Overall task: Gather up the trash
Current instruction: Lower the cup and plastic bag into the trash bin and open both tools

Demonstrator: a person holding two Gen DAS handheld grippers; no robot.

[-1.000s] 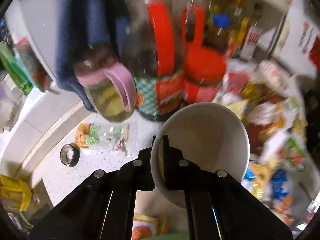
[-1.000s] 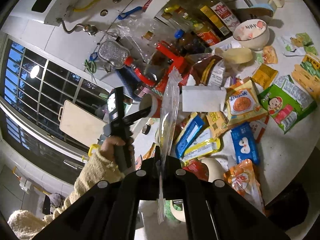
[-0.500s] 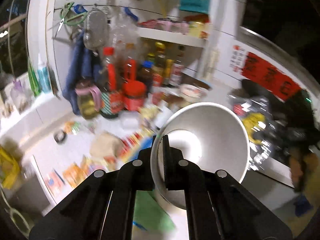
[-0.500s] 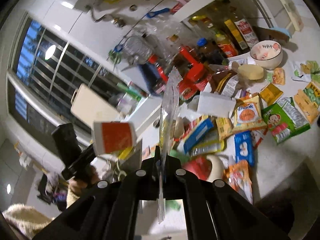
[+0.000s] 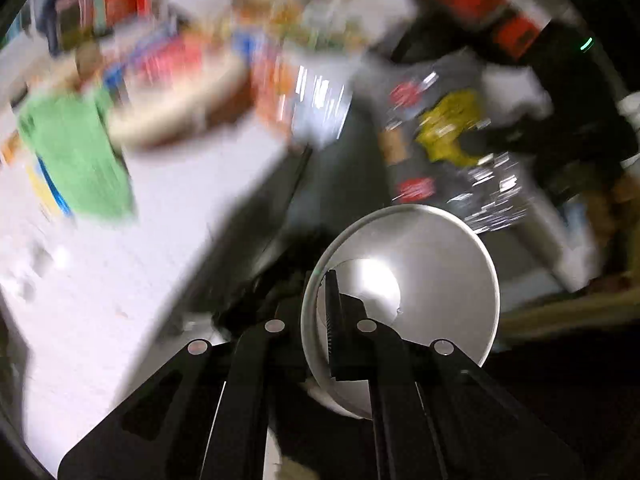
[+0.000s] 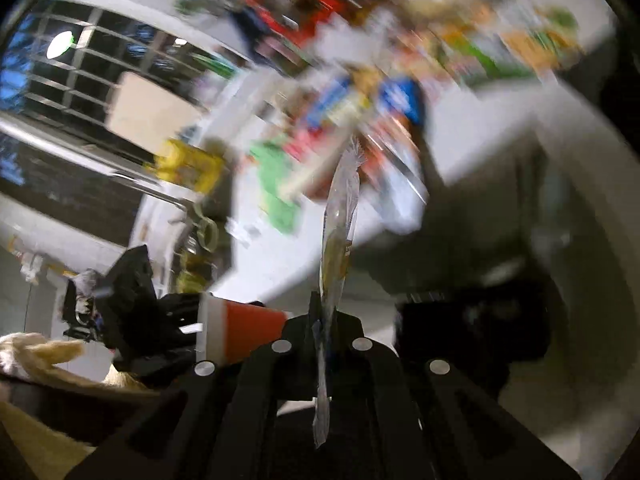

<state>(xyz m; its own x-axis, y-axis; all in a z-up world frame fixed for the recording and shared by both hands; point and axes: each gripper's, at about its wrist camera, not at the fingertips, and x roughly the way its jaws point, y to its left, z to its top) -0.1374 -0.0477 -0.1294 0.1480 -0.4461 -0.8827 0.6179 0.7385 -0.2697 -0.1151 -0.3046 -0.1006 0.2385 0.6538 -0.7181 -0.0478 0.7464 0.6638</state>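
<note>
My left gripper [image 5: 326,284] is shut on the rim of a paper cup [image 5: 420,256], white inside, with one finger inside the cup and one outside. From the right wrist view the same cup [image 6: 244,332] shows red and white at lower left, held by the left gripper [image 6: 176,320]. My right gripper [image 6: 322,312] is shut on a clear plastic wrapper [image 6: 340,220] that stands up edge-on between its fingers. Both views are blurred by motion. A black trash bag [image 5: 460,140] with wrappers inside lies open beyond the counter's edge, above the cup.
The white counter [image 5: 120,280] carries a blurred heap of snack packets [image 5: 200,60] and a green packet [image 5: 76,152]. Its edge [image 5: 296,176] drops to a dark gap. A person's cream sleeve [image 6: 36,352] shows at lower left. A window [image 6: 60,80] is at the left.
Both grippers have swung away from the shelf and bottles, tilting down past the counter edge. The left gripper with the cup now faces the black bag; the wrapper stays pinched.
</note>
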